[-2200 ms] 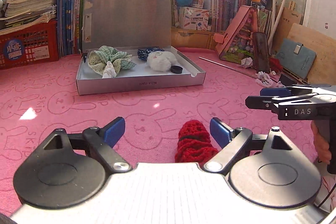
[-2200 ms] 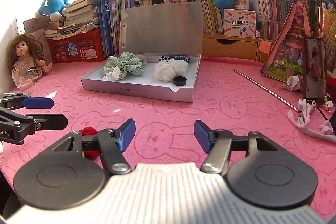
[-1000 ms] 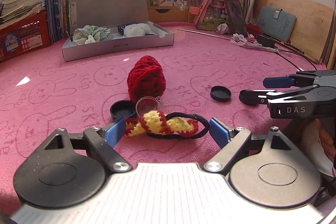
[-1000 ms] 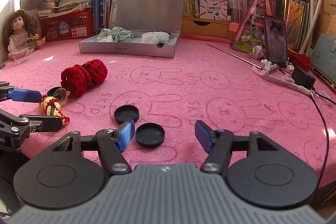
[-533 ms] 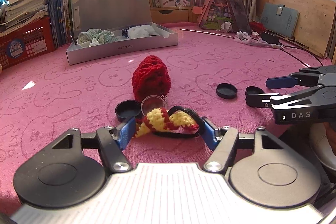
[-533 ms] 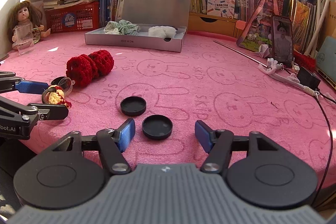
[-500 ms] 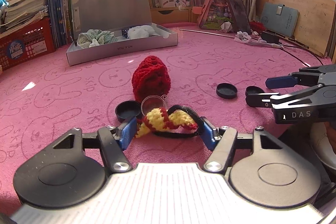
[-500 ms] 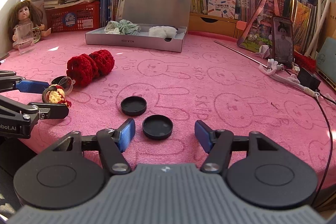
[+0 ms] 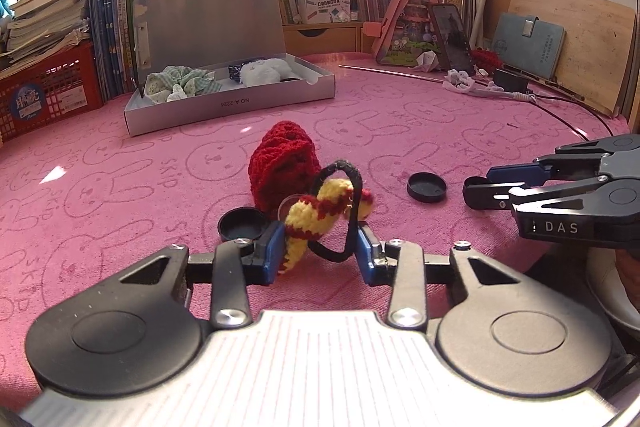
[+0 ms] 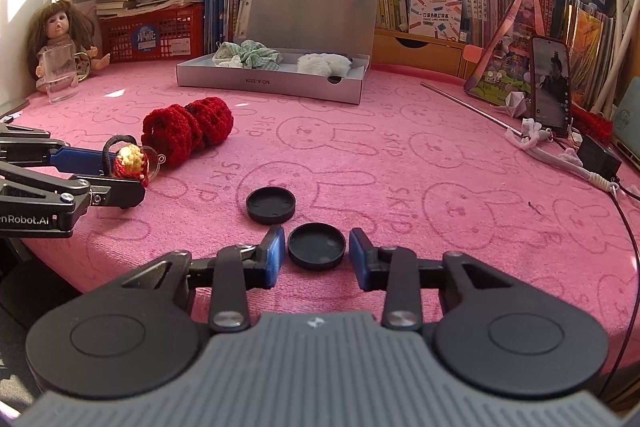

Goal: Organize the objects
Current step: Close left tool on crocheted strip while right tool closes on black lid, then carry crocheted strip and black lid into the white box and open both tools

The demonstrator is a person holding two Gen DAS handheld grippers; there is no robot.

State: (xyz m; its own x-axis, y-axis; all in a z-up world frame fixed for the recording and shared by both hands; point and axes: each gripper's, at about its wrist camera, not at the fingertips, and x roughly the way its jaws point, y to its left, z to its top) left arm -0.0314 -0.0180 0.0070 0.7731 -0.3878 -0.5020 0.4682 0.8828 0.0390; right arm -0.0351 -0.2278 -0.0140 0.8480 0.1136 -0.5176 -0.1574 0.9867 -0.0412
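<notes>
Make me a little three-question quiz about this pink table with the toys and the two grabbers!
1. True or false: the open grey box already holds a green checked scrunchie.
2. What is squeezed between the left gripper's fingers?
A. a red knitted pouch
B. a yellow and red knitted hair tie
C. a doll
3. Fill in: the right gripper has a black ____ between its fingers.

Key: 1 true; 2 B, the hair tie, with the jaws closing on it; 3 cap.
</notes>
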